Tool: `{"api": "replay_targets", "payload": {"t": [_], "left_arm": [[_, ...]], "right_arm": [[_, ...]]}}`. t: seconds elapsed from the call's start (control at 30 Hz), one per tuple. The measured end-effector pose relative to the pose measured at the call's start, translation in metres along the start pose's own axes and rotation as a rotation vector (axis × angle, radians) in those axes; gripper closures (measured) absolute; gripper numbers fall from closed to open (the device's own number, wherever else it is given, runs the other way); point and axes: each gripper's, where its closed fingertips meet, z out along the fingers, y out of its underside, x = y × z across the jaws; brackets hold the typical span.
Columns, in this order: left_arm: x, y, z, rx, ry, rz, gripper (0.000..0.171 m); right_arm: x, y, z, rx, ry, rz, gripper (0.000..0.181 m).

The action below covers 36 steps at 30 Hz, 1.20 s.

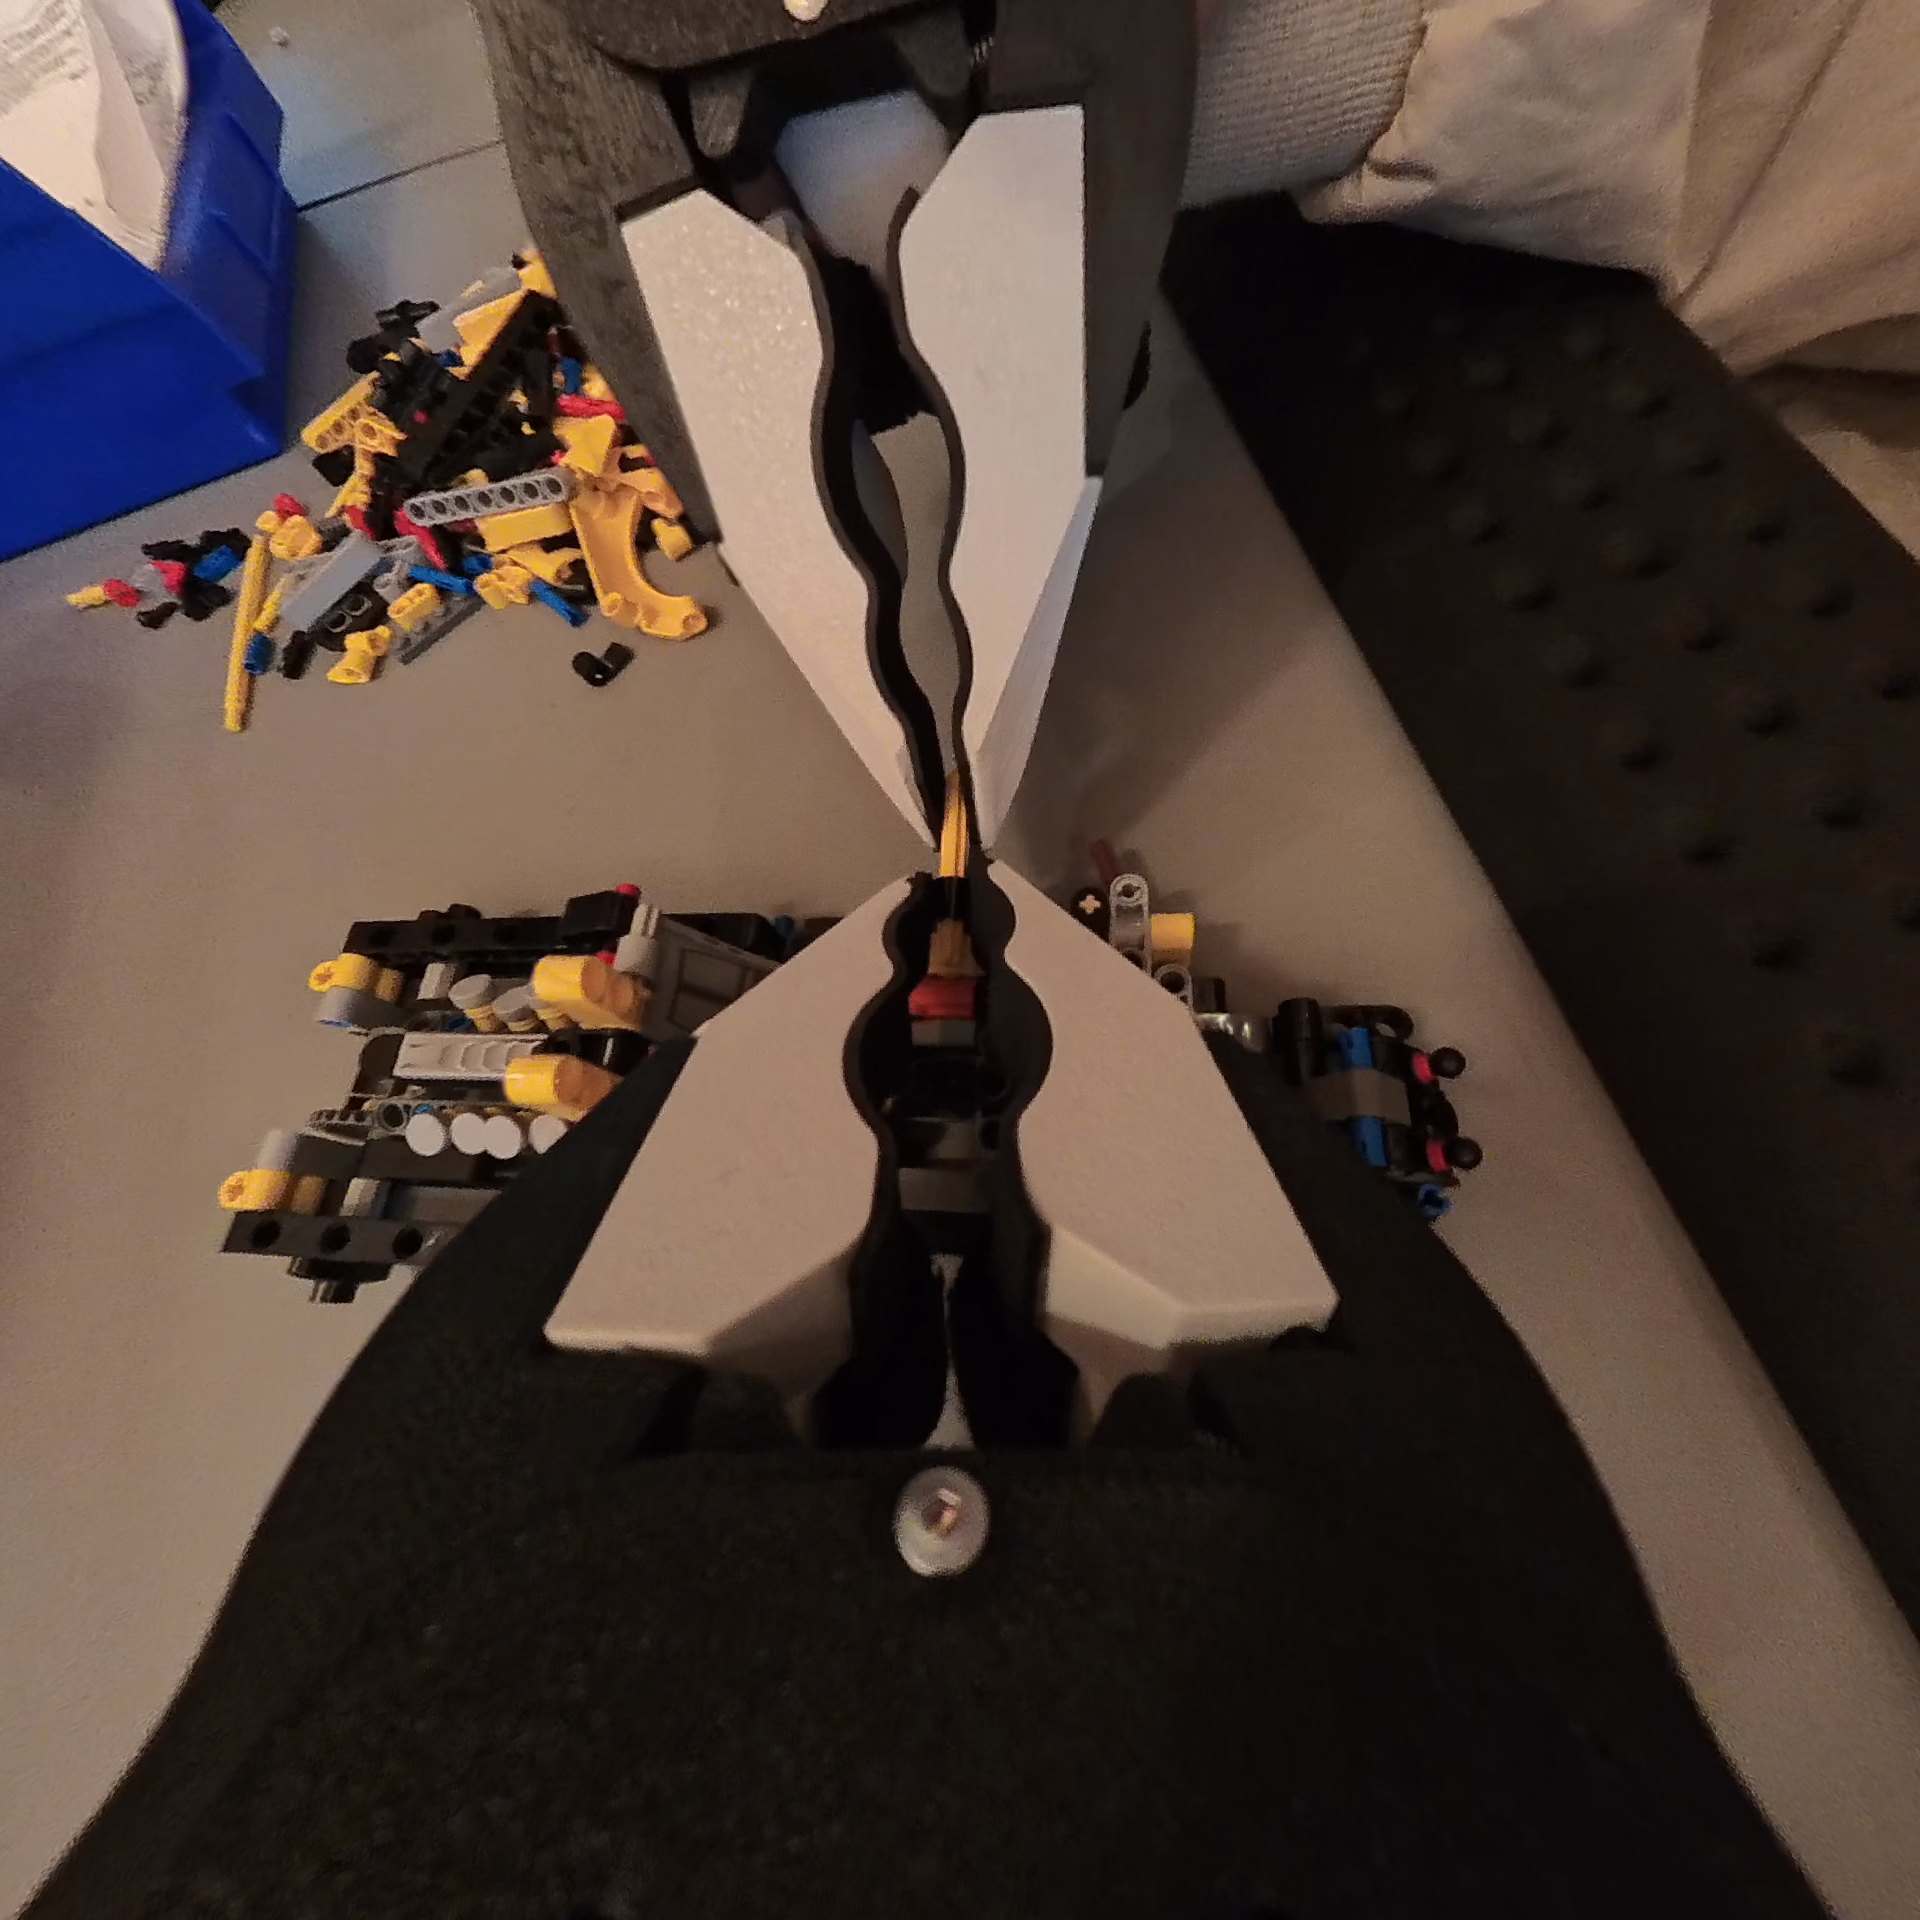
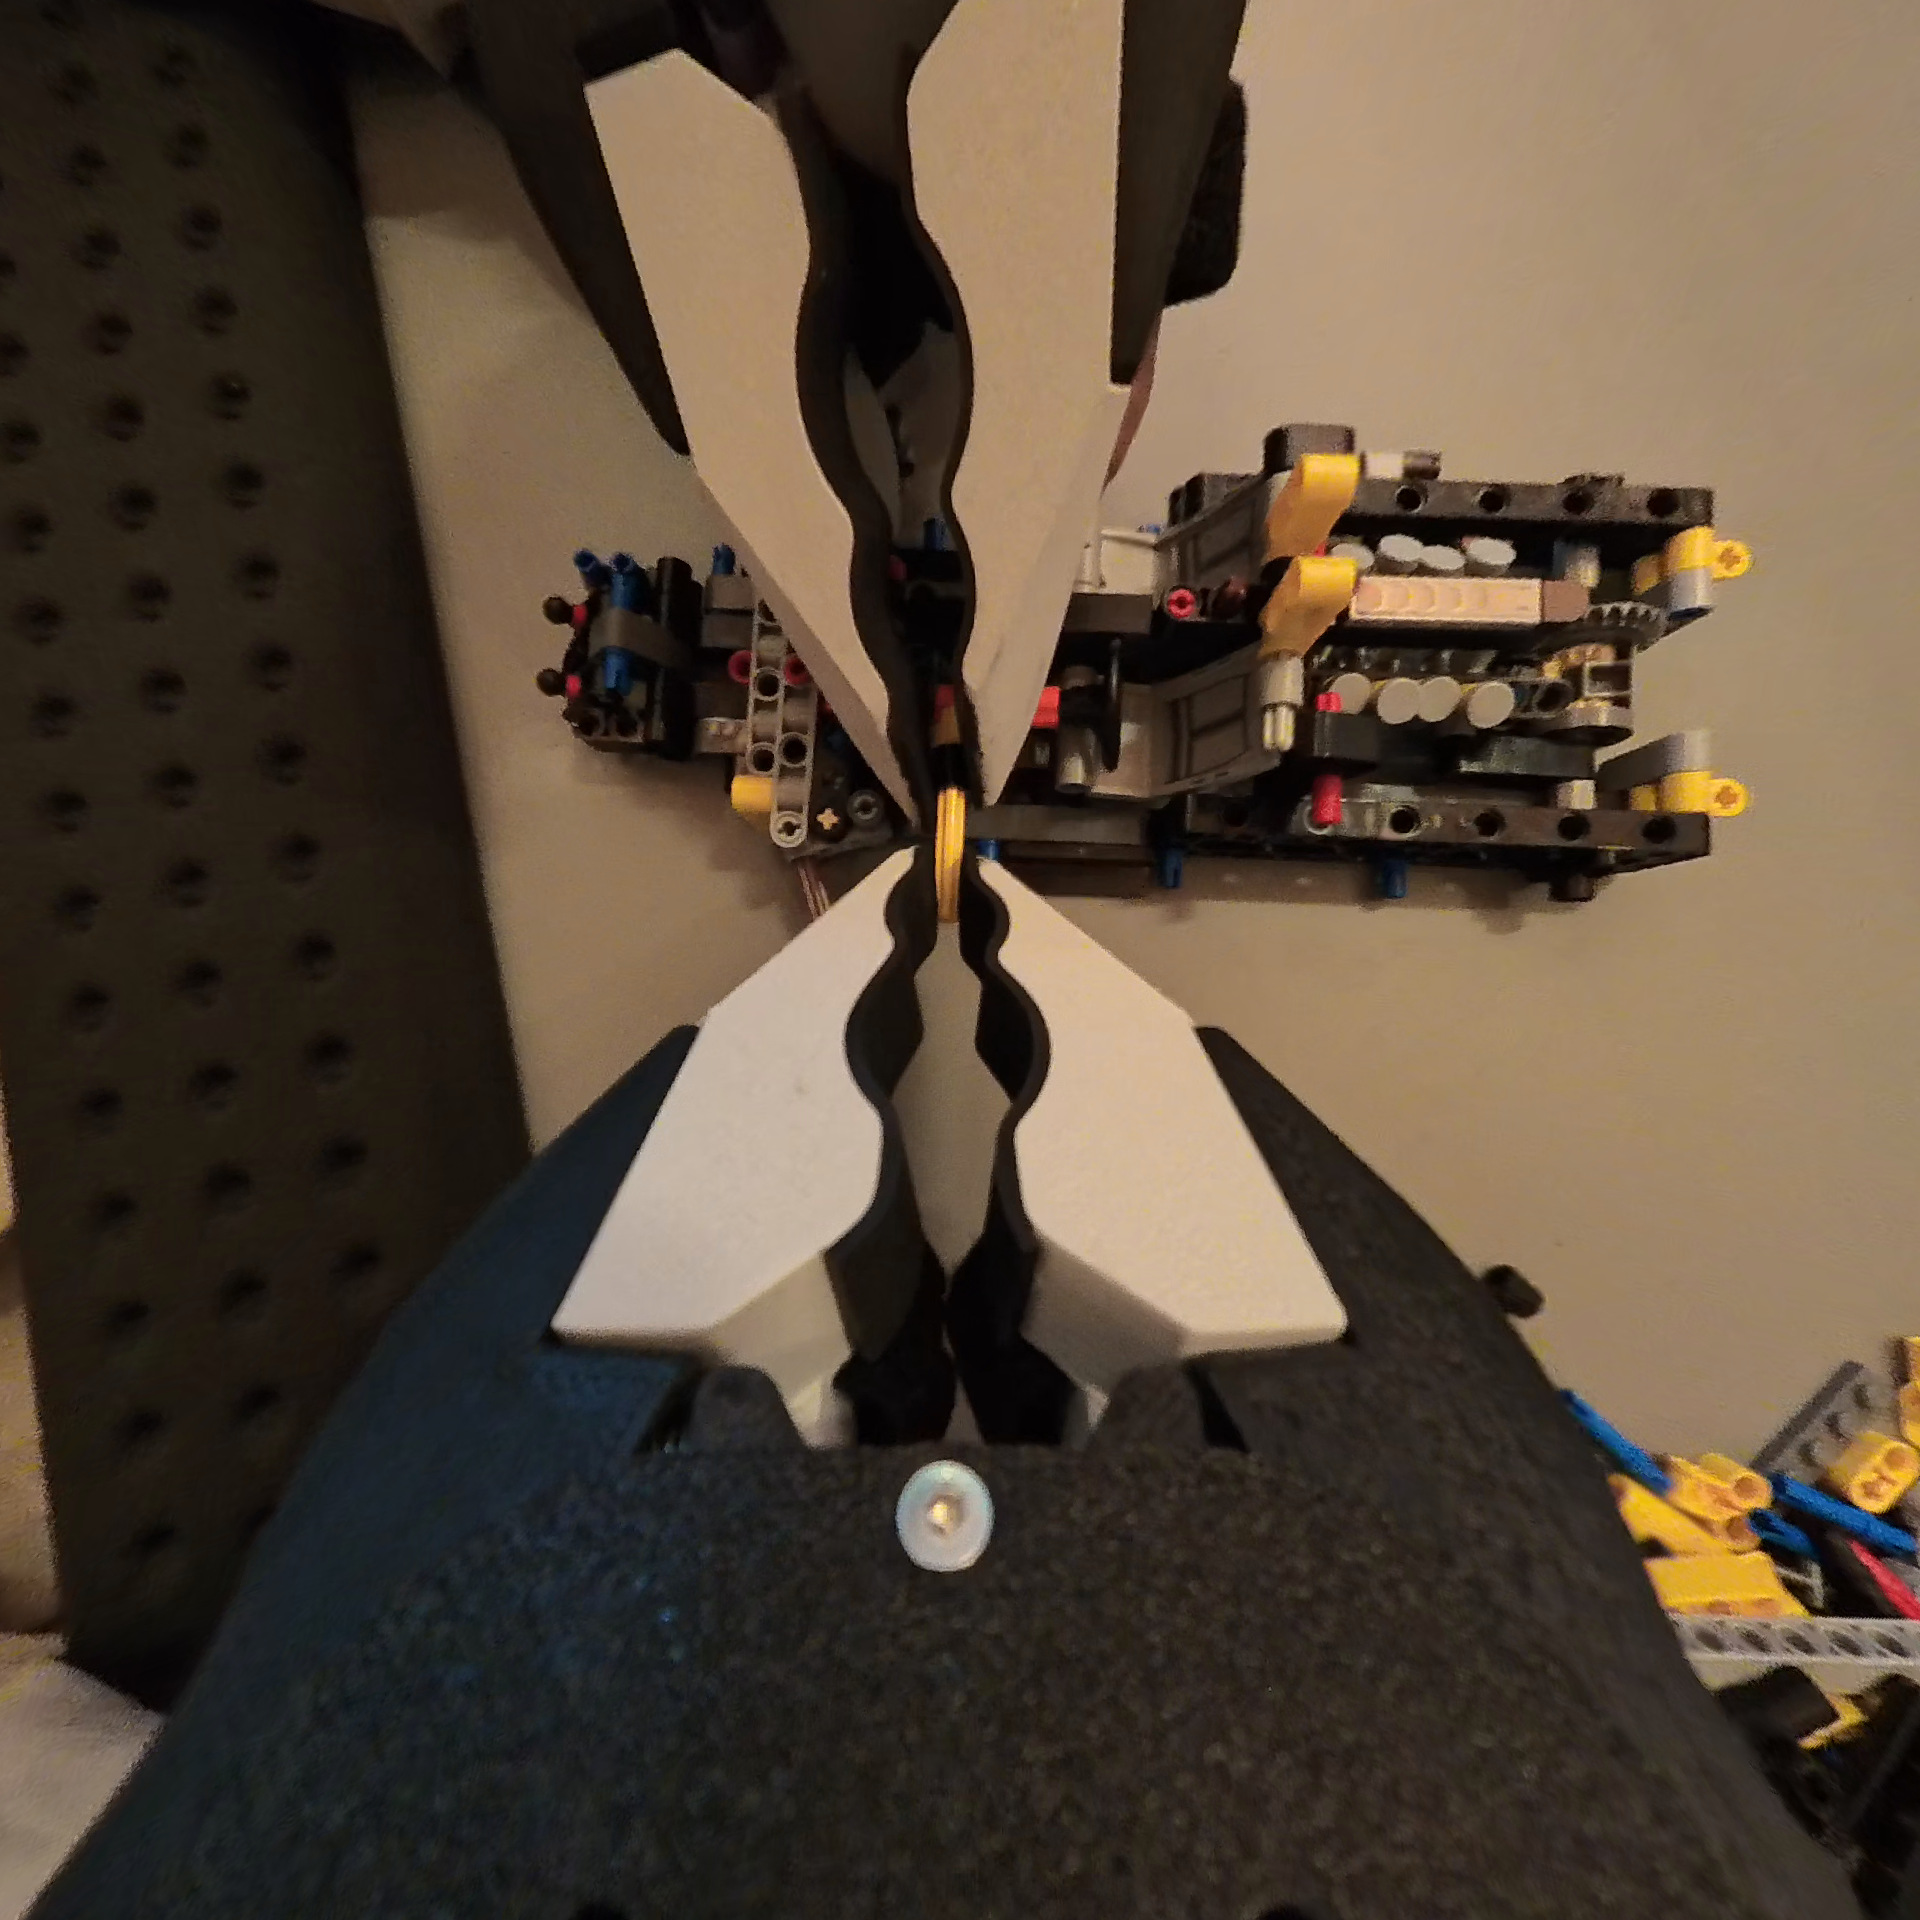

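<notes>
Two white-and-black grippers meet tip to tip over a grey table [image 1: 623, 790]. The left gripper [image 1: 945, 883] and the right gripper [image 2: 940, 883] both pinch one thin yellow plastic piece [image 2: 948, 852]. Under them sits a black, grey and yellow brick-built frame [image 2: 1455, 665]. A pile of loose bricks [image 1: 468, 488] lies near a blue plastic bin [image 1: 135, 364] with white paper [image 1: 73, 94] inside. A dark mat with holes [image 1: 1610, 540] lies beside the table.

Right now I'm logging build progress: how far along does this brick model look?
Done: a long black-and-yellow chassis stands assembled on the pale table. In hand: the left tool and right tool meet tip to tip above it, both pinching one small yellow piece. Left: a pile of loose parts lies unused beside the blue bin.
</notes>
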Motion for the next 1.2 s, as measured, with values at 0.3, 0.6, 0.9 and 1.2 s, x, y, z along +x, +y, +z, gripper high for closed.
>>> {"api": "replay_targets", "payload": {"t": [0.3,0.6,0.9,1.2], "left_arm": [[0.004,0.0,0.001,-0.006,0.018,0.01,0.163],[-0.018,0.023,-0.02,-0.058,-0.06,-0.032,0.171],[-0.023,0.015,-0.019,-0.036,-0.07,-0.079,0.171],[-0.029,0.002,-0.024,0.047,-0.138,-0.172,0.171]], "right_arm": [[-0.004,0.005,-0.001,0.018,-0.022,0.027,0.177],[0.018,0.058,-0.014,-0.164,0.059,0.095,0.178],[0.023,0.034,-0.055,0.116,0.056,0.173,0.179],[0.026,0.0,-0.066,0.39,-0.001,0.267,0.178]]}}
